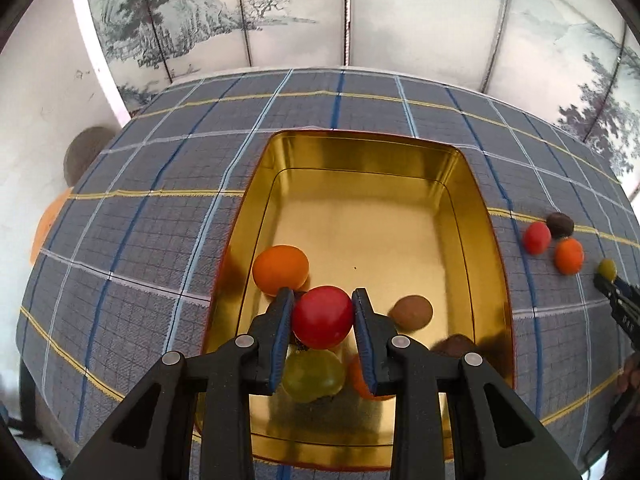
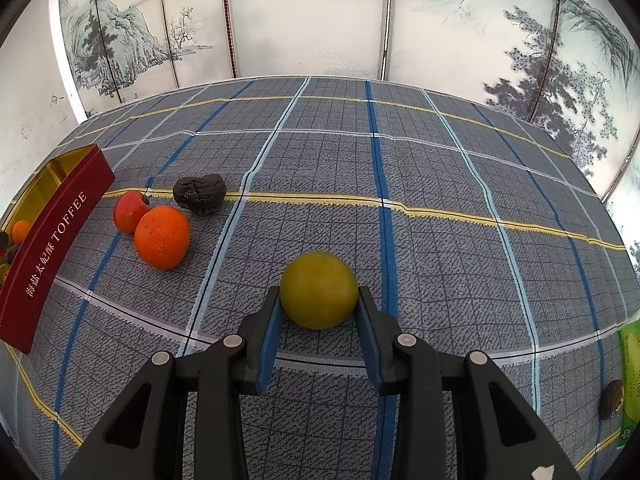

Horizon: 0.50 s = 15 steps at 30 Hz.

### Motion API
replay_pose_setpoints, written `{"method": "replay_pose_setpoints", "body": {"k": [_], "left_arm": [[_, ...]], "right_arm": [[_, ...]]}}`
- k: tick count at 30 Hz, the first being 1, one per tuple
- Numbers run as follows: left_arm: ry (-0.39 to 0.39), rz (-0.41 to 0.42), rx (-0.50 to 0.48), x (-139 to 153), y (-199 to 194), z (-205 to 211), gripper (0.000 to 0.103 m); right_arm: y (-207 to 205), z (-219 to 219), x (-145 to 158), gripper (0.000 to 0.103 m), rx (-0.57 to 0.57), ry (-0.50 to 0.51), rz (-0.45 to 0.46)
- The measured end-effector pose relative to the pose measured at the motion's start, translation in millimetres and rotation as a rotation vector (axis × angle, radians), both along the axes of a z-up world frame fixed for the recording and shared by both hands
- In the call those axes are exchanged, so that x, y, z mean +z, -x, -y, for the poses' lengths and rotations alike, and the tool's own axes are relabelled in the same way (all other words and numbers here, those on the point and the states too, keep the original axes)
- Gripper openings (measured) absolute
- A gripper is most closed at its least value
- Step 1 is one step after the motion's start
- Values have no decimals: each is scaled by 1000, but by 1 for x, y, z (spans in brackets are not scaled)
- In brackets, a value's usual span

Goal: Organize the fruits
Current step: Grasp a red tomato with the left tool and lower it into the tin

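My left gripper (image 1: pixel 323 299) is shut on a red round fruit (image 1: pixel 322 317), held above the near end of a gold tin box (image 1: pixel 464 184). Inside the box lie an orange fruit (image 1: pixel 281 269), a green fruit (image 1: pixel 314 376), a brown one (image 1: pixel 412 311) and others partly hidden by the fingers. My right gripper (image 2: pixel 318 295) is shut on a yellow-green round fruit (image 2: pixel 319 294) over the plaid cloth; it shows small at the right edge of the left wrist view as the same yellow-green fruit (image 1: pixel 607 268). On the cloth lie a red fruit (image 2: pixel 129 211), an orange (image 2: pixel 162 237) and a dark wrinkled nut (image 2: pixel 200 193).
The tin's red outer wall (image 2: pixel 48 256) reads TOFFEE and stands at the left of the right wrist view. A green packet (image 2: pixel 631 376) and a brown nut (image 2: pixel 612 396) sit at the right edge. A plaid cloth (image 2: pixel 400 168) covers the table; painted screen panels (image 2: pixel 304 16) stand behind.
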<state>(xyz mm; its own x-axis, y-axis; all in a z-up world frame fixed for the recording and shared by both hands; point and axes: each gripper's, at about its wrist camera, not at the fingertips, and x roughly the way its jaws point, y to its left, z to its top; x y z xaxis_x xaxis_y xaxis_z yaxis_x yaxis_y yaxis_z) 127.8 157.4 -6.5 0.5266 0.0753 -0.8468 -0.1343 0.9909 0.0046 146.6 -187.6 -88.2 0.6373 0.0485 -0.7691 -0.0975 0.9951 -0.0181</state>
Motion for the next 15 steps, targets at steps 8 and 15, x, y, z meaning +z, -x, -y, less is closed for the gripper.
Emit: {"method": "replay_pose_setpoints", "body": {"k": [8, 15], "left_arm": [[-7, -41, -39, -7, -25, 5, 31], [30, -66, -52, -21, -43, 2, 31]], "right_arm": [[0, 0, 0, 35, 2, -2, -1], [0, 0, 0, 35, 2, -2, 0]]}}
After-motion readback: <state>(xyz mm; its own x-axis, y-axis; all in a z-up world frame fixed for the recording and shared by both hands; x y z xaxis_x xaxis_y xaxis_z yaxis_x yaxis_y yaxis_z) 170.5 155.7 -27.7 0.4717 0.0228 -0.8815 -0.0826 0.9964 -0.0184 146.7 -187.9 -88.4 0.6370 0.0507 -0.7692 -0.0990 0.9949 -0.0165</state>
